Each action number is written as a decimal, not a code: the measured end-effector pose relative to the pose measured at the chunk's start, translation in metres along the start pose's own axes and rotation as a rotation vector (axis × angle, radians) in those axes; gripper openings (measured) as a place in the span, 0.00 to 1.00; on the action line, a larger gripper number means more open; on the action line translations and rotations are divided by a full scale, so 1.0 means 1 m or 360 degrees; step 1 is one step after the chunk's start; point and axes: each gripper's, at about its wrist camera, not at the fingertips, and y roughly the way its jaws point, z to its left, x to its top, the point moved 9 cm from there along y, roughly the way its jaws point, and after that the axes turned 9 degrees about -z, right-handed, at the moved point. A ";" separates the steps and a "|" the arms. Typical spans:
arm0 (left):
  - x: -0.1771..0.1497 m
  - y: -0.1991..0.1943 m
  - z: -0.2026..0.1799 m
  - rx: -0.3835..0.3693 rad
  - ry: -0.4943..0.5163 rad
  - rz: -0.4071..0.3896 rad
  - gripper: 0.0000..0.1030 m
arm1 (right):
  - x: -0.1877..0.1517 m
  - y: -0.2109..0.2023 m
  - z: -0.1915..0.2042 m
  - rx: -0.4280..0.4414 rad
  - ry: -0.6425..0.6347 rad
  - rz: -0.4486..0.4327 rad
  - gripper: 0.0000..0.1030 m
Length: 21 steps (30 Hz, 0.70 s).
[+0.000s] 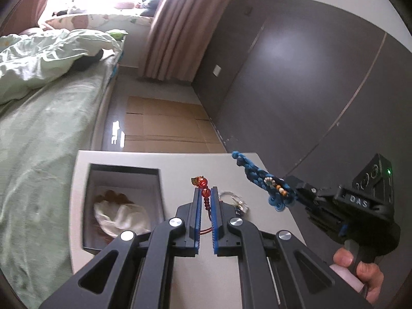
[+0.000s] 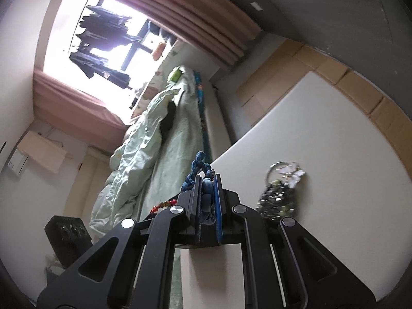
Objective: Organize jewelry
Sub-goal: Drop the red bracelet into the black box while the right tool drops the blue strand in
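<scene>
Left wrist view first: the left gripper (image 1: 205, 193) has its jaws pinched on a red bead string (image 1: 205, 191), the beads poking up past the tips toward twelve o'clock and a thin red cord trailing down between the blue pads toward six. That string looks light and limp, the round beads likely slick, so the hold wants to sit on the cord or between two beads, not on a bead's crown. Out at three o'clock the right gripper (image 1: 296, 193), with a person's hand (image 1: 360, 273) on its handle, carries a blue braided bracelet (image 1: 260, 177) that stands out toward ten o'clock; it reads as soft woven cord with a few small pale beads, easy on the grip and not fragile. At nine o'clock an open box (image 1: 123, 170) holds a pale pouch (image 1: 121, 213), and a silvery piece (image 1: 235, 202) lies on the white table (image 1: 180, 159) just beside the left jaw at two o'clock. Now the right wrist view: right gripper (image 2: 207, 180) squeezed onto the blue braided bracelet (image 2: 203, 182), its loose end flopping up at twelve. At three o'clock rests a ring-and-charm piece (image 2: 280, 188), glittery, with thin petal-like bits, probably delicate; I would judge its metal ring the safest spot to take. The red bead string (image 2: 164, 204) peeks in at nine.
</scene>
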 end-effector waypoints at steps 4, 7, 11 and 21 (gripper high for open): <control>0.008 -0.007 0.020 0.0036 -0.0037 -0.0024 0.05 | -0.009 0.009 0.021 0.0063 -0.0069 0.0018 0.09; 0.012 -0.009 0.035 0.0063 -0.0074 -0.0034 0.05 | -0.015 0.016 0.028 0.0088 -0.0102 0.0037 0.09; 0.008 -0.004 0.049 0.0086 -0.0129 0.0005 0.05 | -0.025 0.029 0.038 0.0105 -0.0140 0.0069 0.09; 0.026 -0.014 0.074 0.0183 -0.0163 -0.0083 0.80 | -0.048 0.060 0.059 0.0159 -0.0213 0.0160 0.09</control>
